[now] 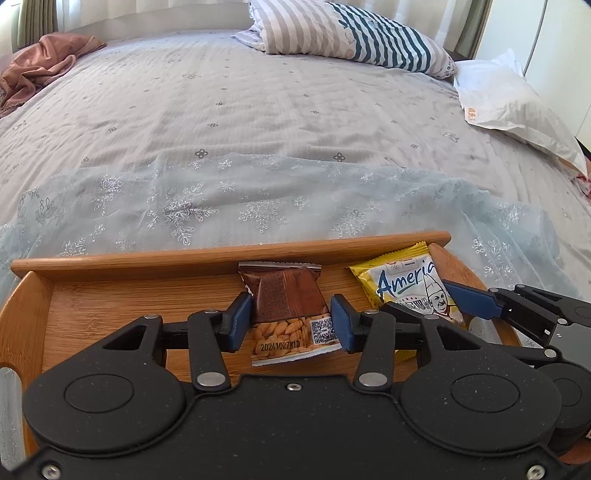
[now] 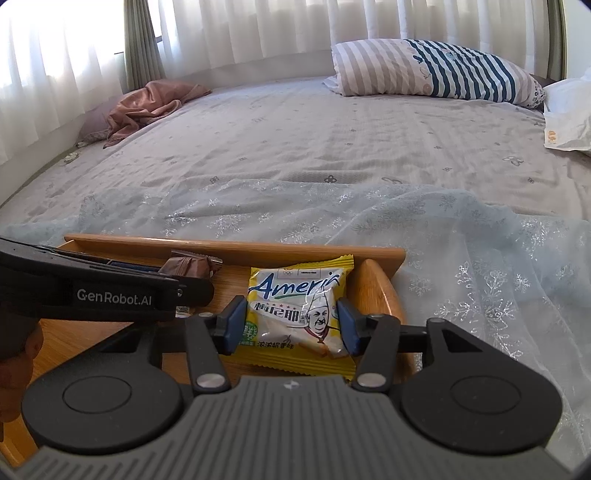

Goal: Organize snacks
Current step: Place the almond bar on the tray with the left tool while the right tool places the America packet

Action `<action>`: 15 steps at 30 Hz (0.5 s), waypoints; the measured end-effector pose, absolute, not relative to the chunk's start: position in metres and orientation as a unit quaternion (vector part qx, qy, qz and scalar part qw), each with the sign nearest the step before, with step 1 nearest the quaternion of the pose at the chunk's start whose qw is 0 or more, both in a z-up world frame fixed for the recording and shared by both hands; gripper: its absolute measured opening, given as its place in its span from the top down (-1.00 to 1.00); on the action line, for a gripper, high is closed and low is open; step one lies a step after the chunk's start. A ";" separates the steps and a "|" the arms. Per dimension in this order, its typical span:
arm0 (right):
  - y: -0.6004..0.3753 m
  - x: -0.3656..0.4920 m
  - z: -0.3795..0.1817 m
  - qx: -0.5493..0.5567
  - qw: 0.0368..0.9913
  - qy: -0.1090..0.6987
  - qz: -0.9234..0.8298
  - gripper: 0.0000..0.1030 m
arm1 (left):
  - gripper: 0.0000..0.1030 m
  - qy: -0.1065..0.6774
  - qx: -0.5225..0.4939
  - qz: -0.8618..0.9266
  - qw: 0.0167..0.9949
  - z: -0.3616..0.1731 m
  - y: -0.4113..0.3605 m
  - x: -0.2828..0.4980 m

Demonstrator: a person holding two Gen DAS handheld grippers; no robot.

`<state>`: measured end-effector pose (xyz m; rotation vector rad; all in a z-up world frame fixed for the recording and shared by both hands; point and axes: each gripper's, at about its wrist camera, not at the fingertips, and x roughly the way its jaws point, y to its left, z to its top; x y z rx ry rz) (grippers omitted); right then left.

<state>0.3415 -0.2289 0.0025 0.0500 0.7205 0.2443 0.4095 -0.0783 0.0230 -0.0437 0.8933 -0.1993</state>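
Observation:
A wooden tray [image 1: 110,302] lies on the bed; it also shows in the right wrist view [image 2: 258,246]. In the left wrist view my left gripper [image 1: 291,323] is shut on a brown almond snack packet [image 1: 288,314], its blue pads pressing both sides over the tray. To its right lies a yellow "America" snack packet [image 1: 406,286]. In the right wrist view my right gripper [image 2: 291,325] is shut on that yellow packet [image 2: 295,314] at the tray's right end. The brown packet [image 2: 192,266] and the left gripper's body [image 2: 92,291] show at the left.
The tray sits on a sheer light-blue snowflake cloth [image 1: 258,206] over a grey bedspread [image 1: 258,103]. A striped pillow [image 1: 351,33] and a white pillow [image 1: 517,99] lie at the back right. A brown cloth [image 1: 44,66] lies at the back left.

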 end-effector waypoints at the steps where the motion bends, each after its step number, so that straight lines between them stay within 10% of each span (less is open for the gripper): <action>1: -0.228 0.341 0.002 0.023 0.929 0.351 0.118 -0.19 | 0.12 0.431 -0.020 -0.096 0.897 0.023 -0.079 0.410; 15: -0.245 0.303 0.036 0.044 0.942 0.313 0.108 -0.69 | -0.70 0.399 -0.028 -0.088 0.912 0.060 -0.058 0.369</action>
